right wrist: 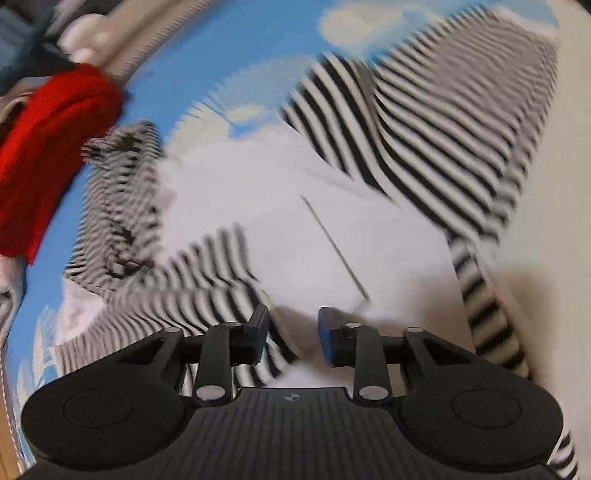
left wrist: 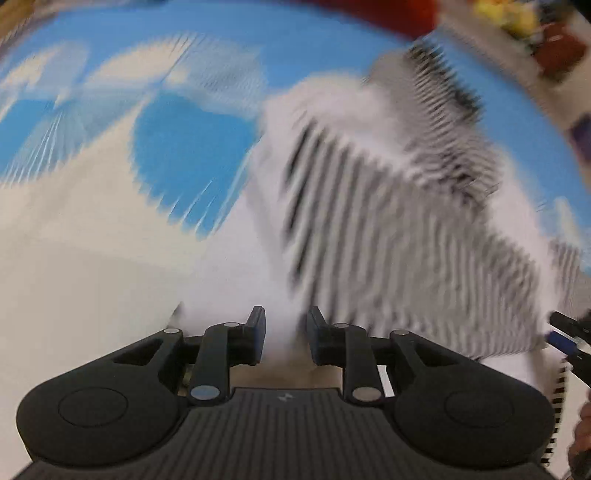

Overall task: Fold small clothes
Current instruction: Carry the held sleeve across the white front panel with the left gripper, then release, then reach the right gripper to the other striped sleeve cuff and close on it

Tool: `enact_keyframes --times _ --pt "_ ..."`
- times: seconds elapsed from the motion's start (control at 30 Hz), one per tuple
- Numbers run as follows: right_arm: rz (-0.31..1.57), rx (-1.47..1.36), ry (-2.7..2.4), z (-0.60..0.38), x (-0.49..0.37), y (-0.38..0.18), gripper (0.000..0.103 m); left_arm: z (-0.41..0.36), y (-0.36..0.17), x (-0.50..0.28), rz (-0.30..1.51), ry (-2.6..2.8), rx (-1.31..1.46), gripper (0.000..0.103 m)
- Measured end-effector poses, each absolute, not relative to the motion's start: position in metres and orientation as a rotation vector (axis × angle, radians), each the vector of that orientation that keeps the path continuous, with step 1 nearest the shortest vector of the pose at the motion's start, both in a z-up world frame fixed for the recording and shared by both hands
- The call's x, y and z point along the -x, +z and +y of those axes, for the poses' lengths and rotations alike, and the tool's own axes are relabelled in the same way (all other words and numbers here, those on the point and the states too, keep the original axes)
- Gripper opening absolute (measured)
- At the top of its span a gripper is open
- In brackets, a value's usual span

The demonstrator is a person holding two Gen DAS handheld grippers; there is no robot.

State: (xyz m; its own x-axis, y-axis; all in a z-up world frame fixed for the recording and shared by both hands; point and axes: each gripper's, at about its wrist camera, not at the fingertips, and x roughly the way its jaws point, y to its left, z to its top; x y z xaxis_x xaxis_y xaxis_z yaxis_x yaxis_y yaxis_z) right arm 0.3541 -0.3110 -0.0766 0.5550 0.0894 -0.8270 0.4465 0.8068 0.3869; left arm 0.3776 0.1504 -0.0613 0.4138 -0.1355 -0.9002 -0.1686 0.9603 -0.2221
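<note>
A small black-and-white striped garment with white panels (left wrist: 388,229) lies on a blue and cream patterned cloth (left wrist: 195,155). Both views are blurred by motion. My left gripper (left wrist: 285,334) is at the garment's near white edge, its jaws a little apart with white fabric between them. My right gripper (right wrist: 291,332) is over the same garment (right wrist: 424,122), its jaws a little apart with striped and white fabric between them. Whether either pair of jaws pinches the fabric cannot be told. The right gripper's tip (left wrist: 565,339) shows at the far right of the left wrist view.
A red garment (right wrist: 48,147) lies at the left edge of the right wrist view, beside the striped one. Blurred coloured items (left wrist: 535,33) sit past the cloth's far right corner. A wooden floor strip (right wrist: 7,435) shows at the lower left.
</note>
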Motion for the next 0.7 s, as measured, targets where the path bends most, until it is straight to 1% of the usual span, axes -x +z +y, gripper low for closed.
enact_keyframes --times 0.03,0.07,0.13,0.17,0.23,0.33,0.47,0.6,0.7 --pt "0.945 -0.605 -0.211 -0.309 -0.353 -0.073 0.038 0.146 -0.061 -0.378 1.147 -0.003 0.277 0.027" --pt "0.949 -0.601 -0.208 -0.309 -0.35 -0.076 0.042 0.142 -0.069 -0.378 1.185 -0.009 0.257 0.028" --pt "1.027 -0.625 -0.233 -0.315 -0.354 -0.09 0.042 0.143 -0.094 -0.376 1.308 0.021 0.28 0.028" --pt "1.075 -0.644 -0.267 -0.319 -0.352 -0.098 0.041 0.146 -0.096 -0.374 1.304 0.035 0.3 0.028" --pt "1.054 -0.663 -0.282 -0.324 -0.352 -0.092 0.042 0.142 -0.081 -0.374 1.269 0.025 0.28 0.028" --pt "0.965 -0.594 -0.252 -0.325 -0.355 -0.066 0.042 0.132 -0.04 -0.37 1.143 -0.019 0.258 0.029" --pt "0.858 -0.518 -0.273 -0.344 -0.355 -0.042 0.042 0.098 -0.002 -0.367 1.044 -0.077 0.209 0.034" --pt "0.823 -0.535 -0.322 -0.372 -0.347 -0.034 0.042 0.078 0.009 -0.363 1.013 -0.097 0.164 0.041" --pt "0.806 -0.544 -0.352 -0.385 -0.347 -0.032 0.042 0.067 0.004 -0.366 1.013 -0.084 0.13 0.041"
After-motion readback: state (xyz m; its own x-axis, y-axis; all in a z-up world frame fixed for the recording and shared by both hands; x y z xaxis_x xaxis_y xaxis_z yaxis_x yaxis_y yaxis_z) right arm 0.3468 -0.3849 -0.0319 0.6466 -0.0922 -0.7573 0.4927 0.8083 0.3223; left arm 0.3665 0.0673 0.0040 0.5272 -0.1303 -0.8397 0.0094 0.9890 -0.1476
